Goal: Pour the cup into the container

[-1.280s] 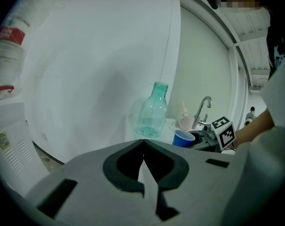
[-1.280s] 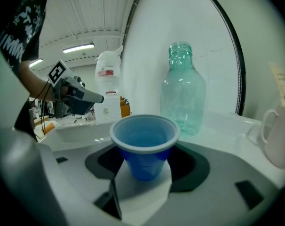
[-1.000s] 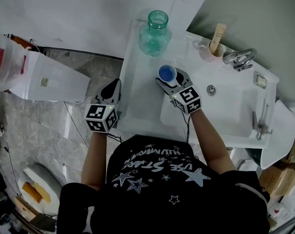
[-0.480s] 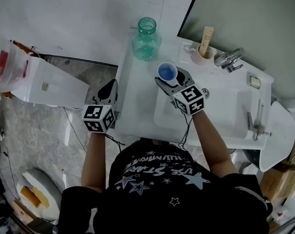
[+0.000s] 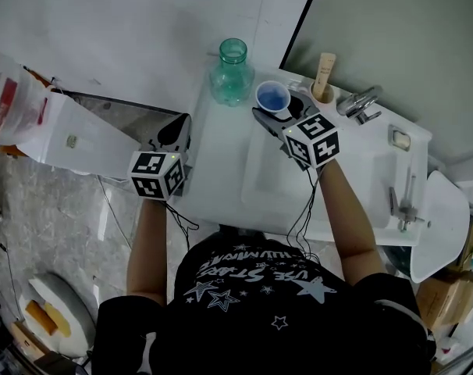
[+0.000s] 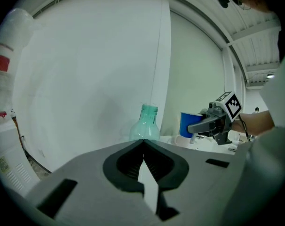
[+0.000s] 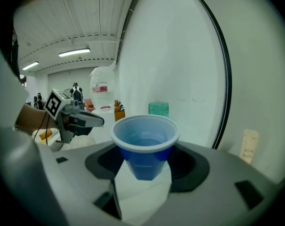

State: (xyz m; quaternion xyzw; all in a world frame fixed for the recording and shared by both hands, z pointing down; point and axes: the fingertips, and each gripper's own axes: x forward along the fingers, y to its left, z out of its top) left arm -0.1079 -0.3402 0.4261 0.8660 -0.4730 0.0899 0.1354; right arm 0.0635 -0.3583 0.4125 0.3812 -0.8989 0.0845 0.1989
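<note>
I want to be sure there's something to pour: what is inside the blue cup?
The blue cup, held upright in the right gripper, seems to hold clear liquid partway up. Its inner bottom cannot be made out.

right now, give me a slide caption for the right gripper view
Right gripper holds a blue cup upright, teal bottle behind it, shut left gripper to one side.

Glossy blue plastic cup (image 7: 143, 140), translucent teal container (image 5: 231, 73), smooth white counter (image 5: 221, 162)
</note>
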